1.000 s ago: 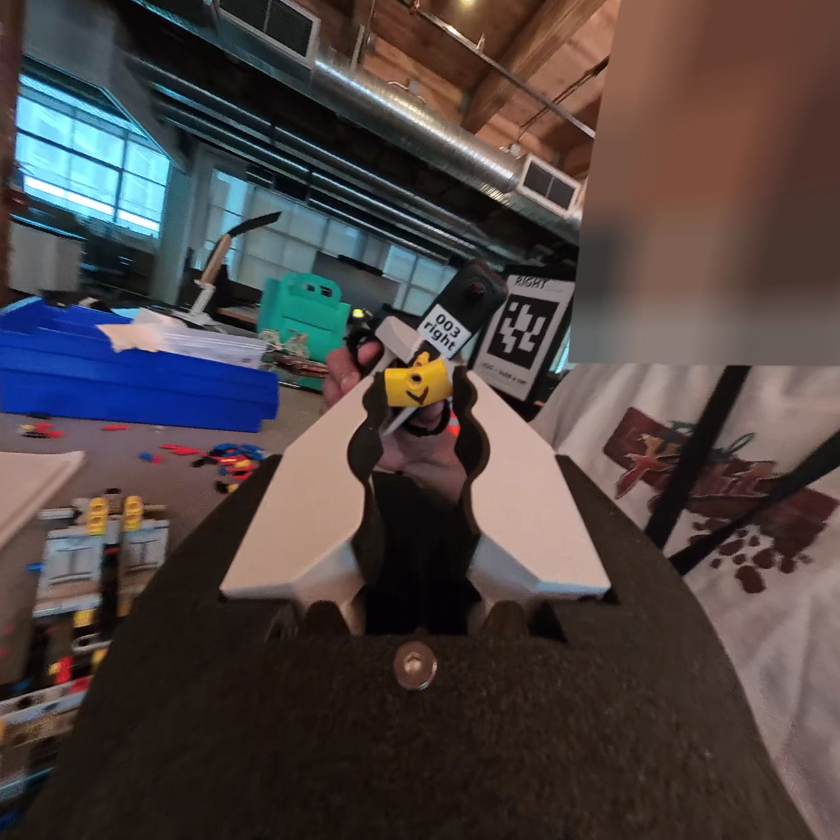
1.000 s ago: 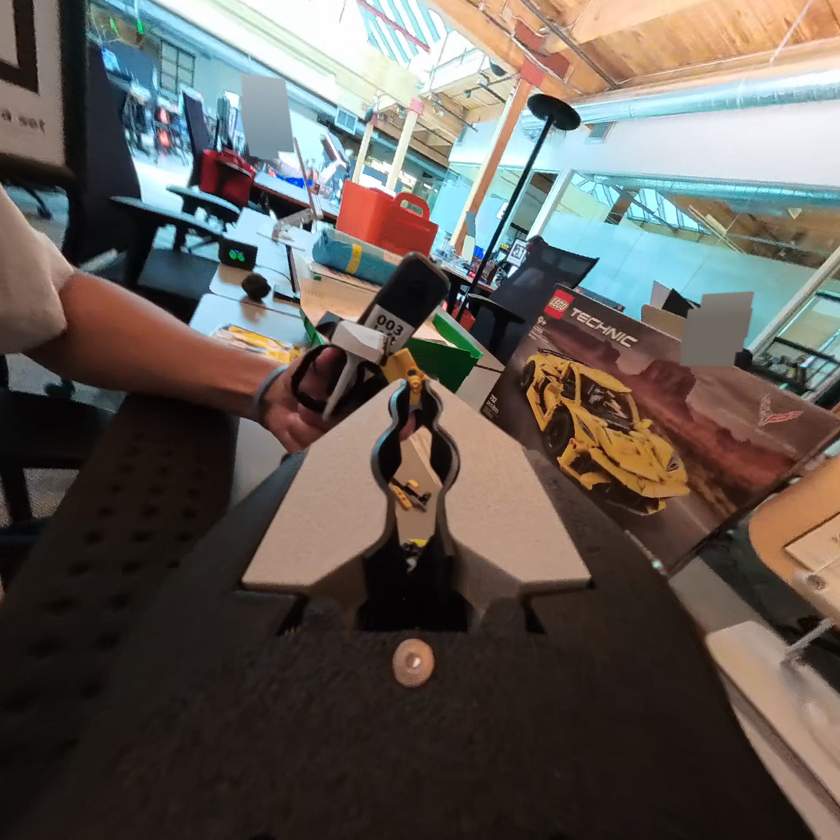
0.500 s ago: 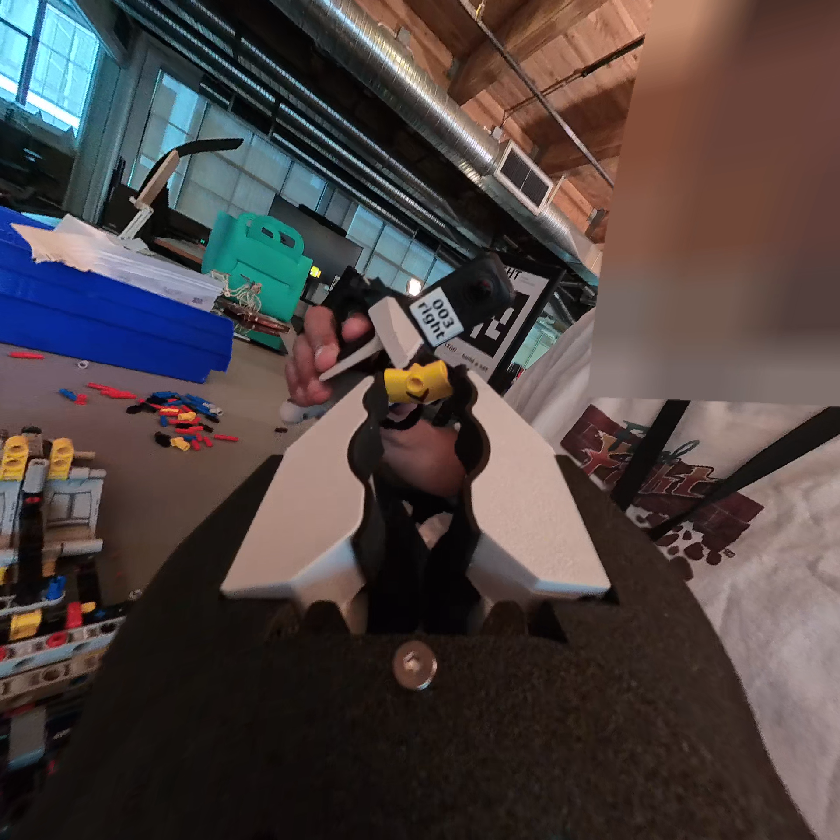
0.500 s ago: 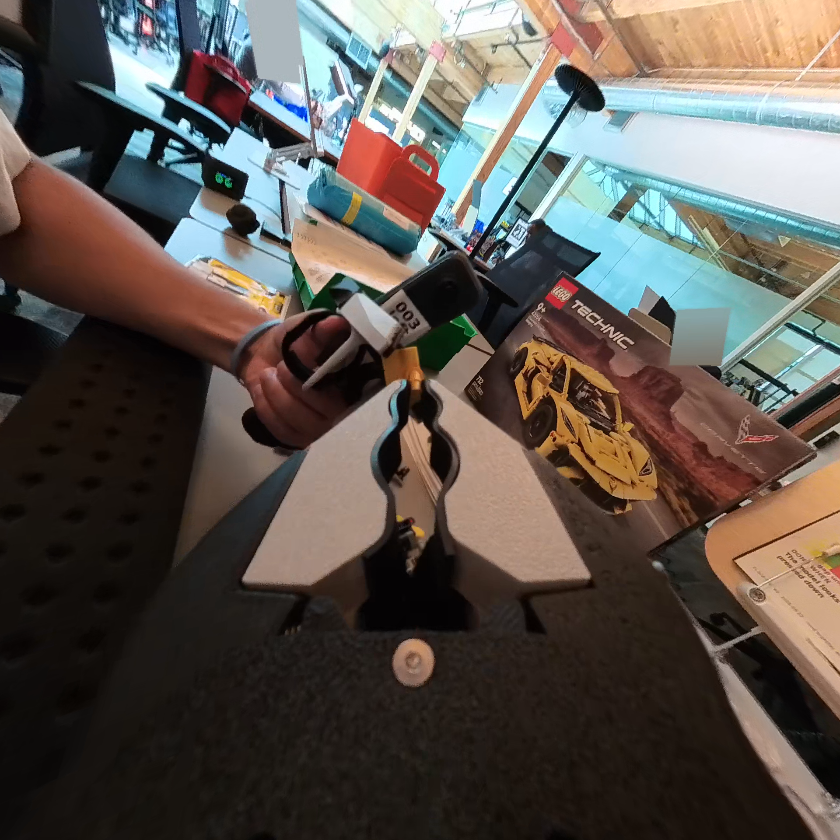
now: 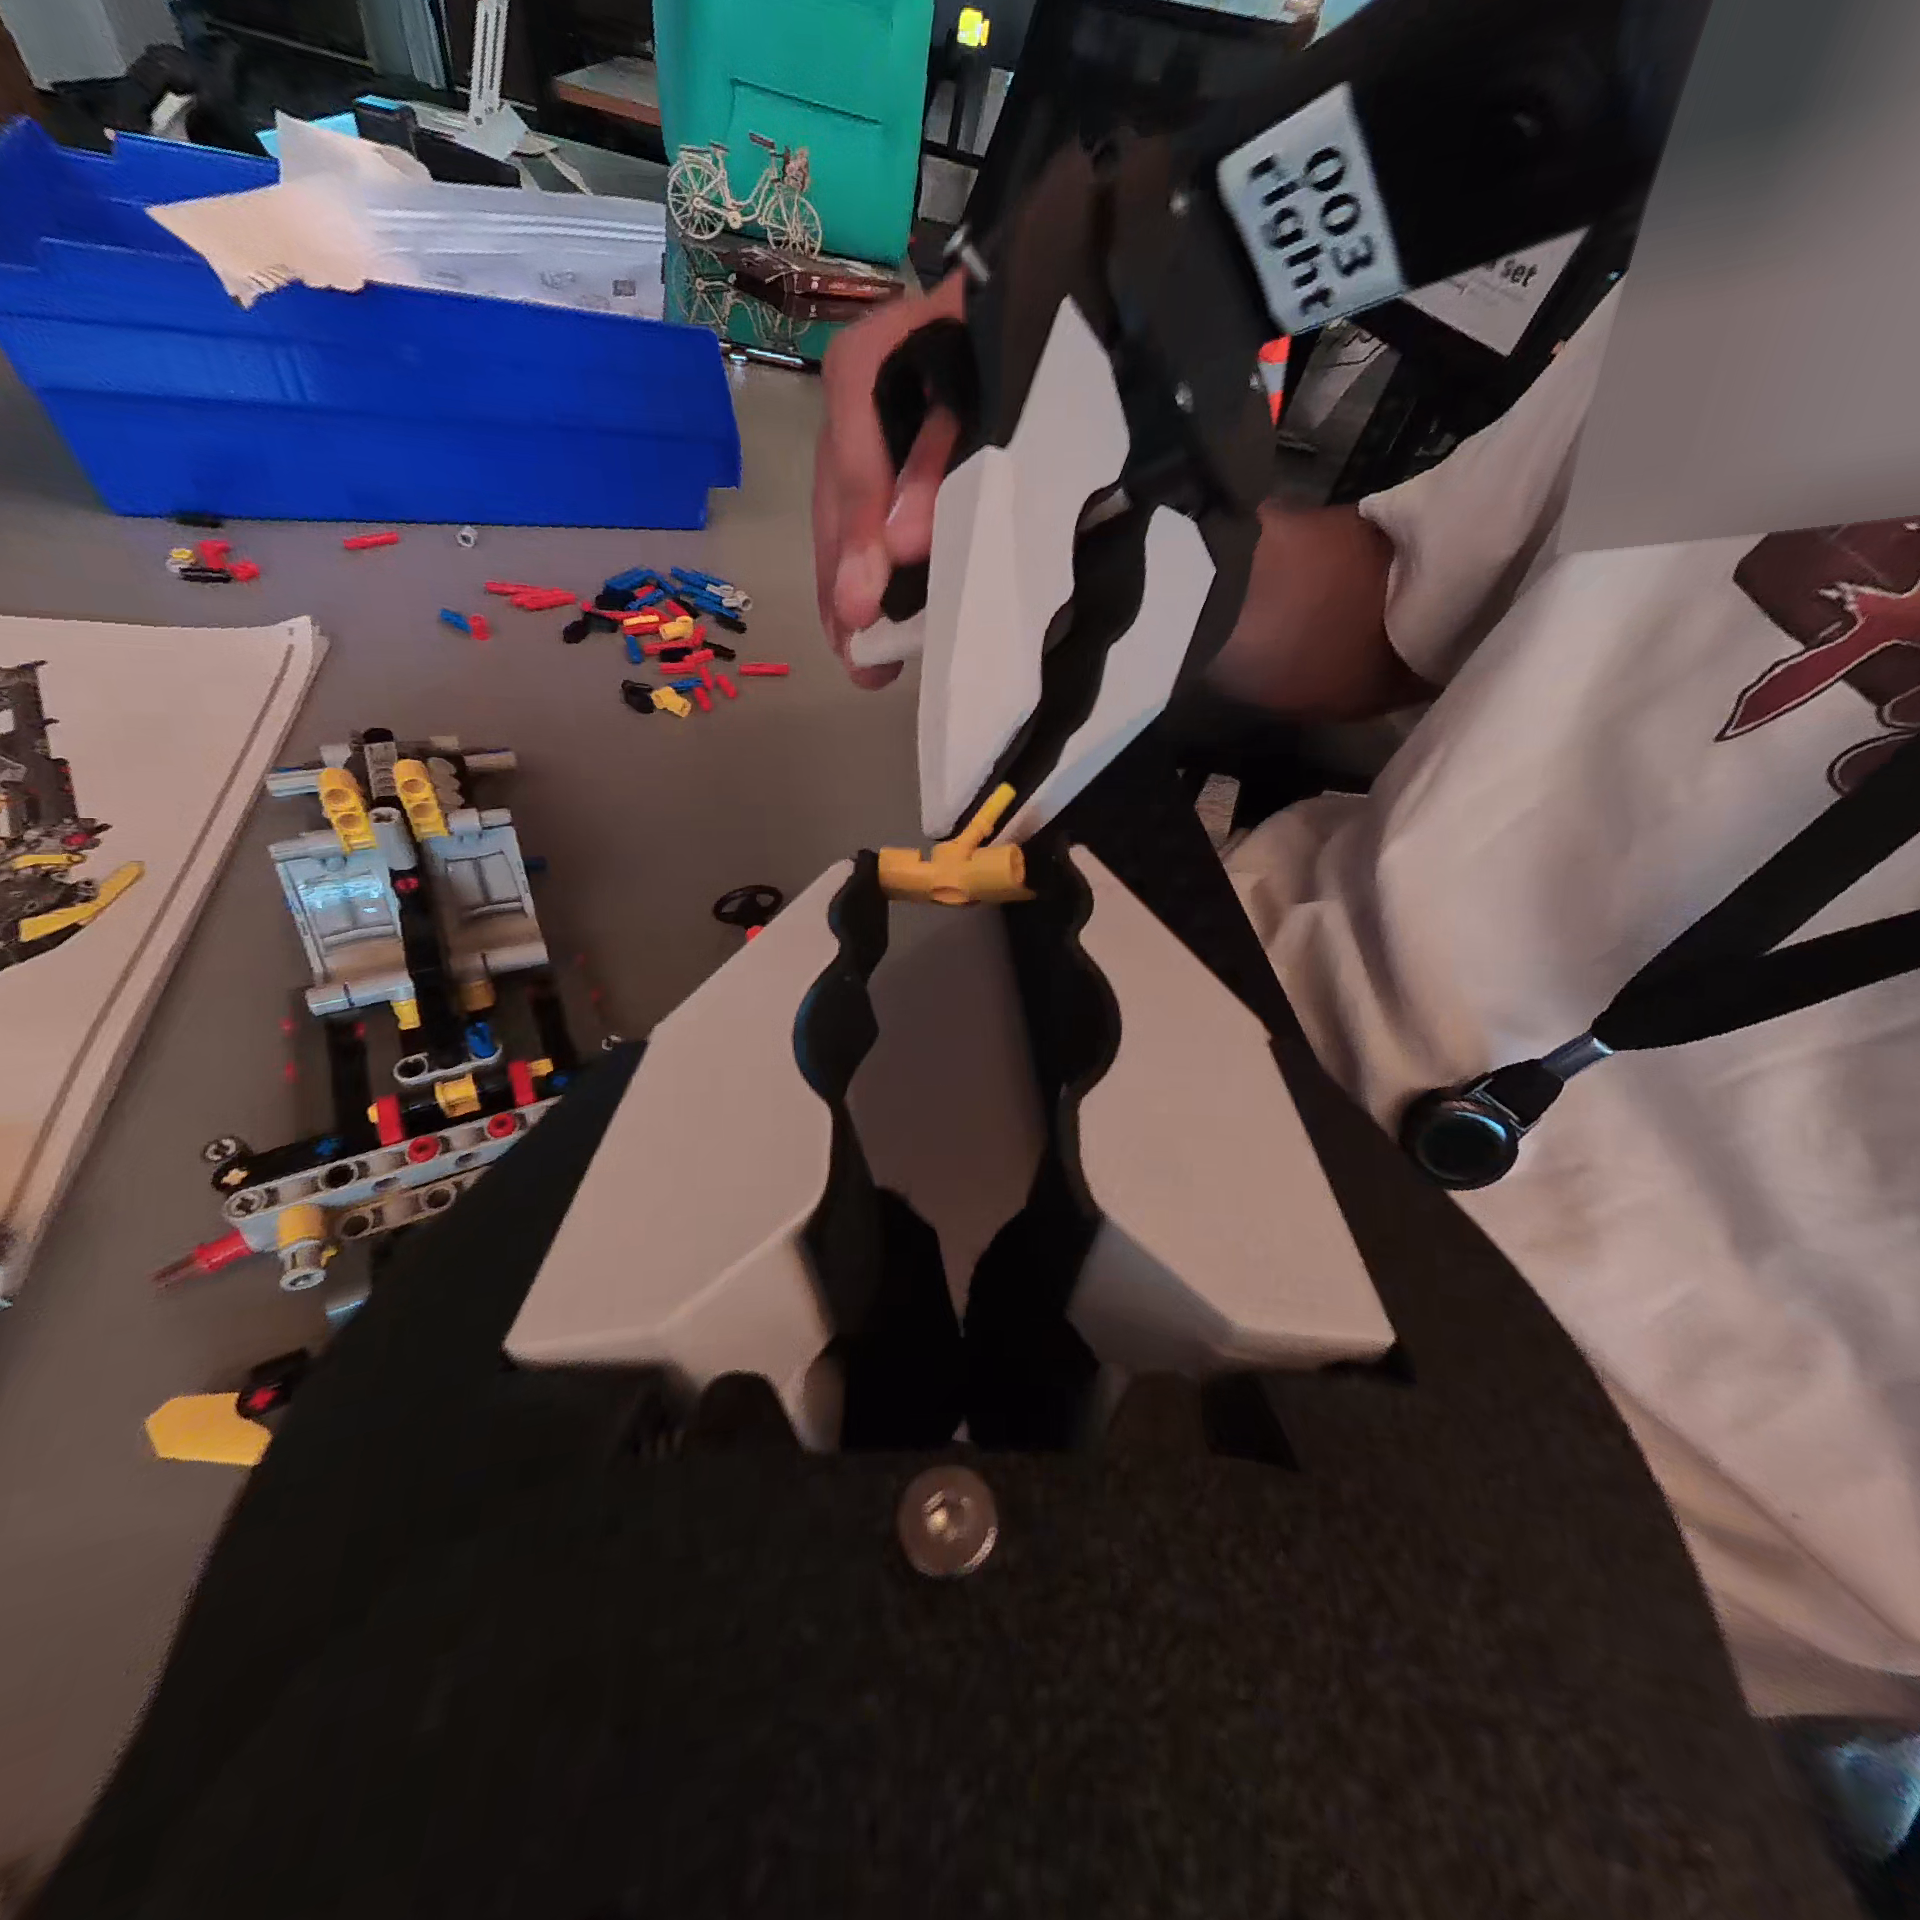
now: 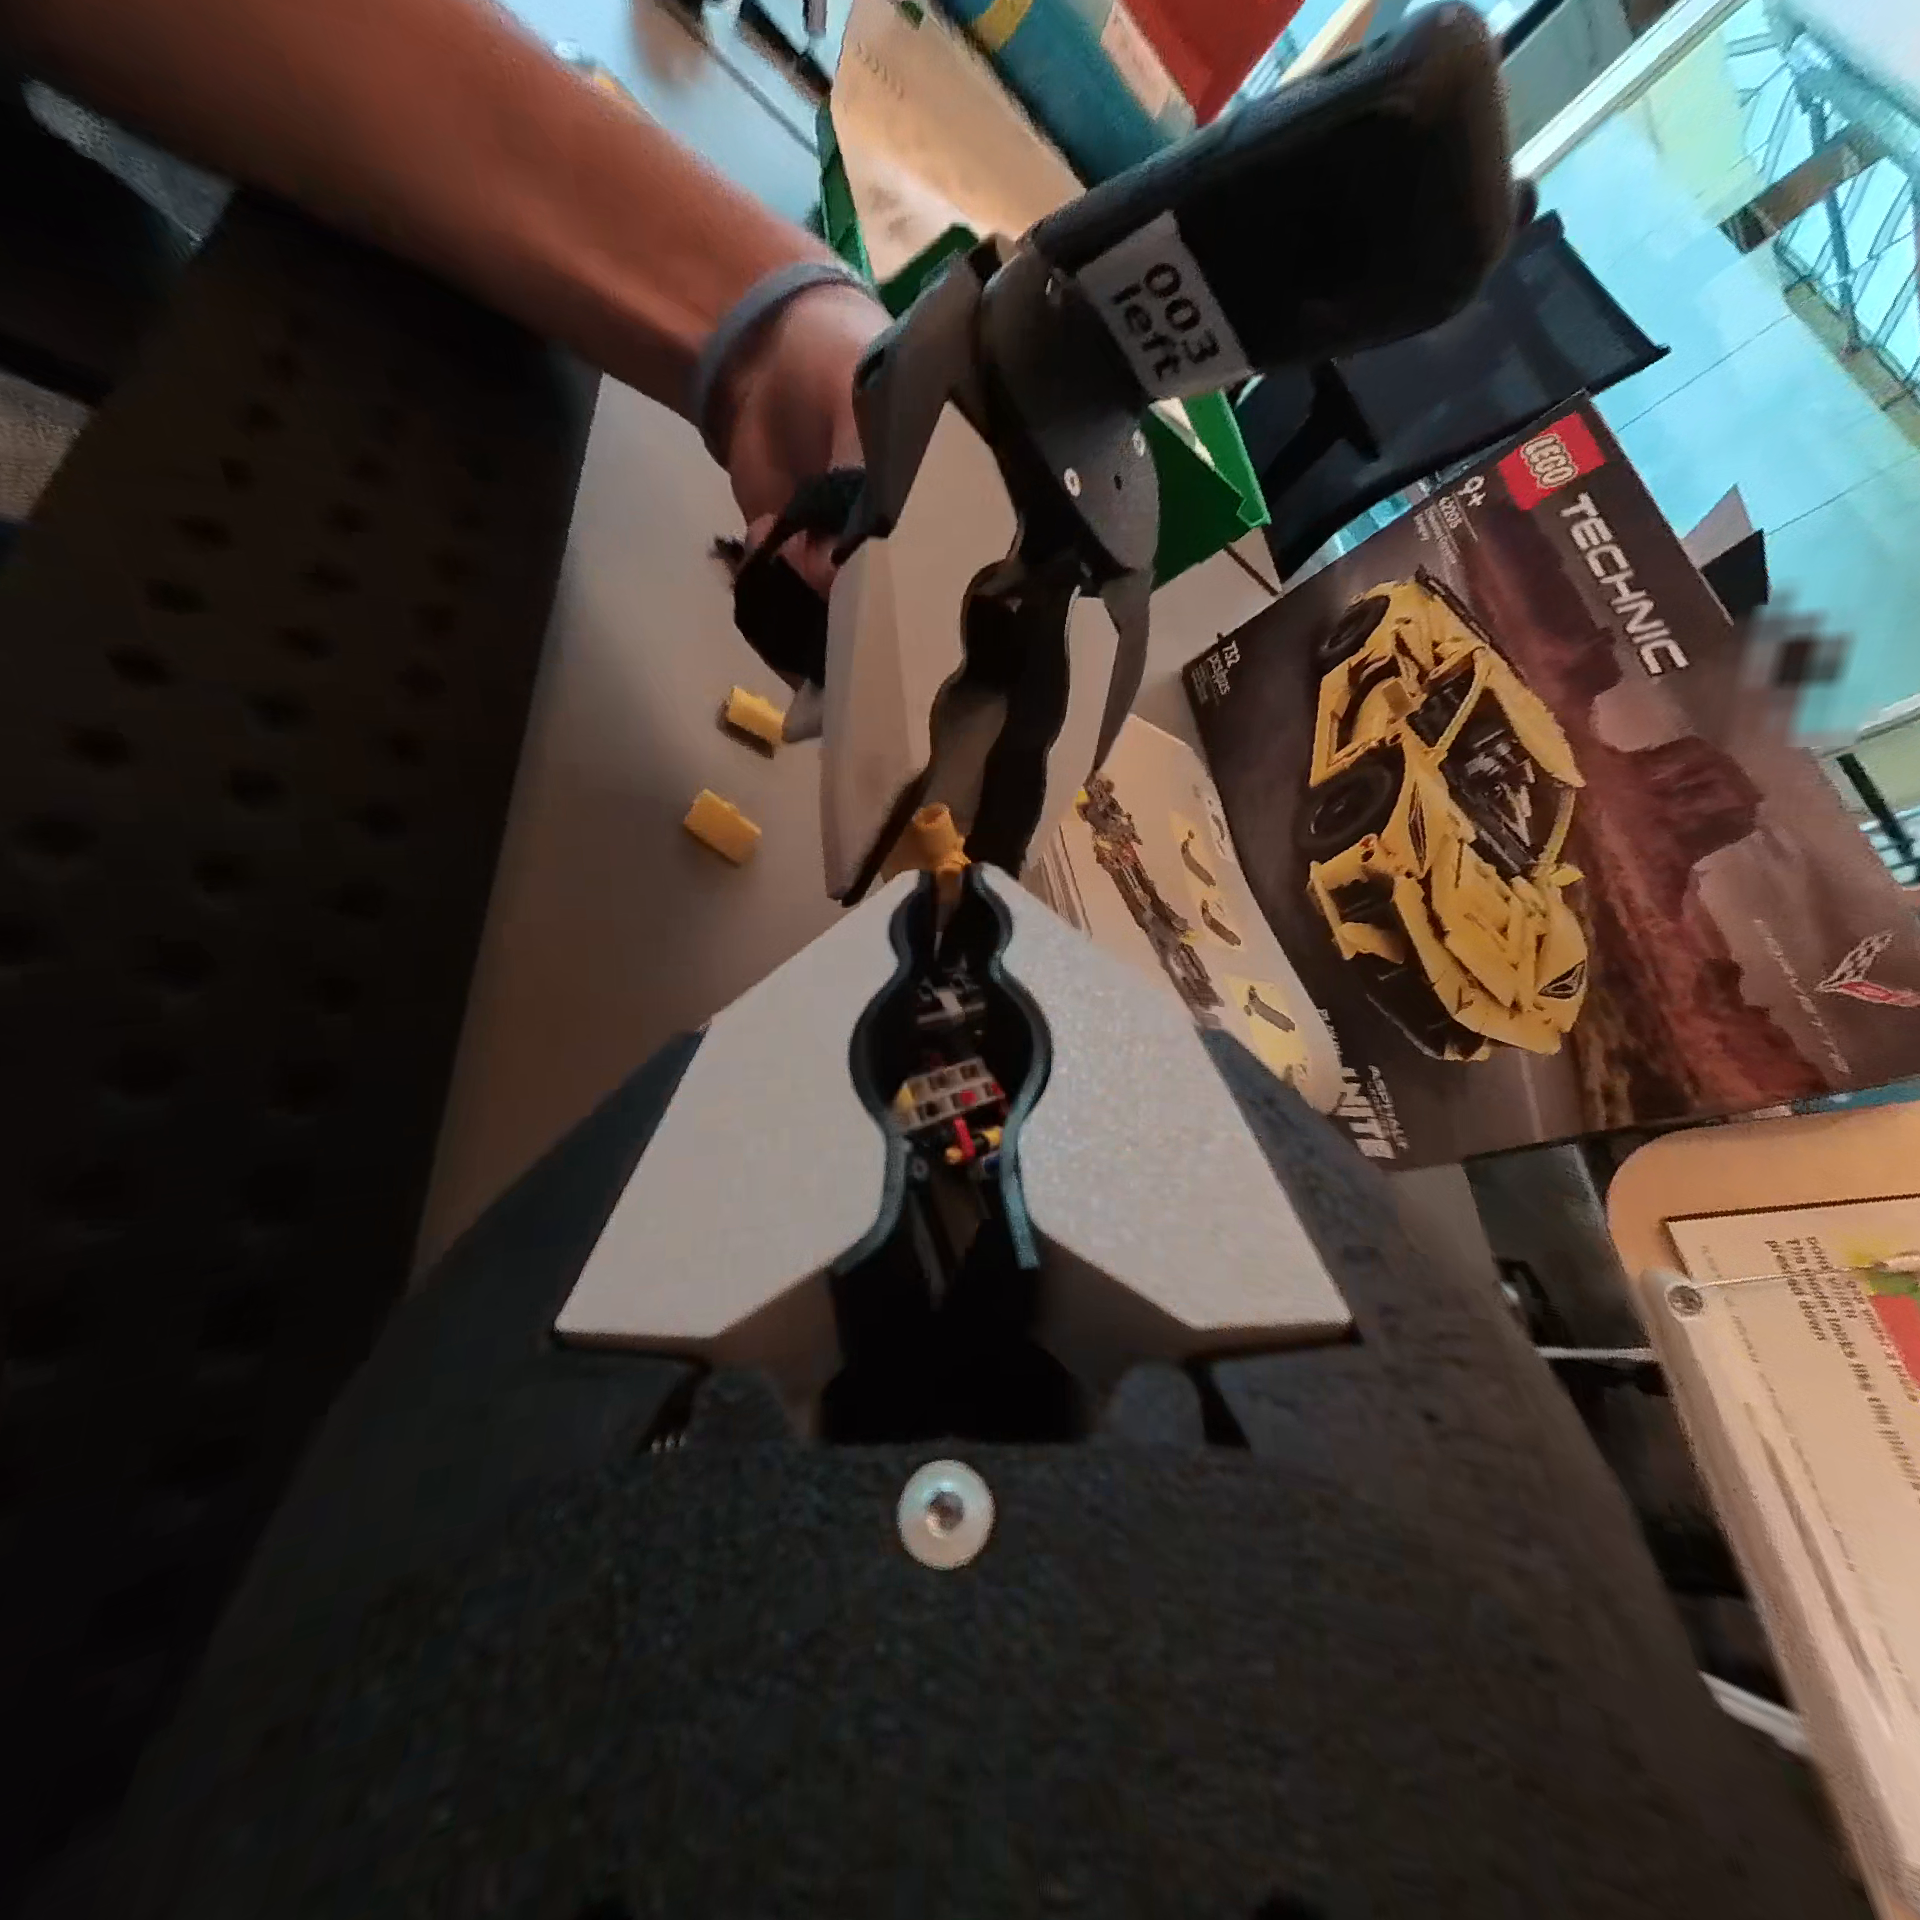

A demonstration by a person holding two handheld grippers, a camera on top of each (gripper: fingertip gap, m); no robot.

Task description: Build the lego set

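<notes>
My left gripper (image 5: 951,871) is shut on a yellow connector piece (image 5: 940,875), held crosswise at its tips above the table. My right gripper (image 6: 943,883) is shut on a thin yellow pin (image 6: 938,844) that sticks out of that connector. The two grippers meet tip to tip: the right gripper (image 5: 989,821) comes down from above in the left wrist view, and the left gripper (image 6: 923,836) does so in the right wrist view. The partly built chassis (image 5: 405,987) lies on the table to the left, and shows through the finger gap (image 6: 951,1091).
A pile of small loose pieces (image 5: 665,634) and a blue bin (image 5: 364,416) lie behind the chassis. An instruction booklet (image 5: 125,831) is at the far left. A yellow panel (image 5: 203,1429) and a black steering wheel (image 5: 748,904) lie nearby. The set's box (image 6: 1507,831) stands at the right. Only a small space, under 4 cm, lies between the two pairs of fingers. It is some 15 centimetres from my left tips to the yellow panel (image 5: 203,1429).
Both grippers have tipped down from pointing across the room to pointing at the table. They have come closer, tip to tip, with the yellow piece still held between them.
</notes>
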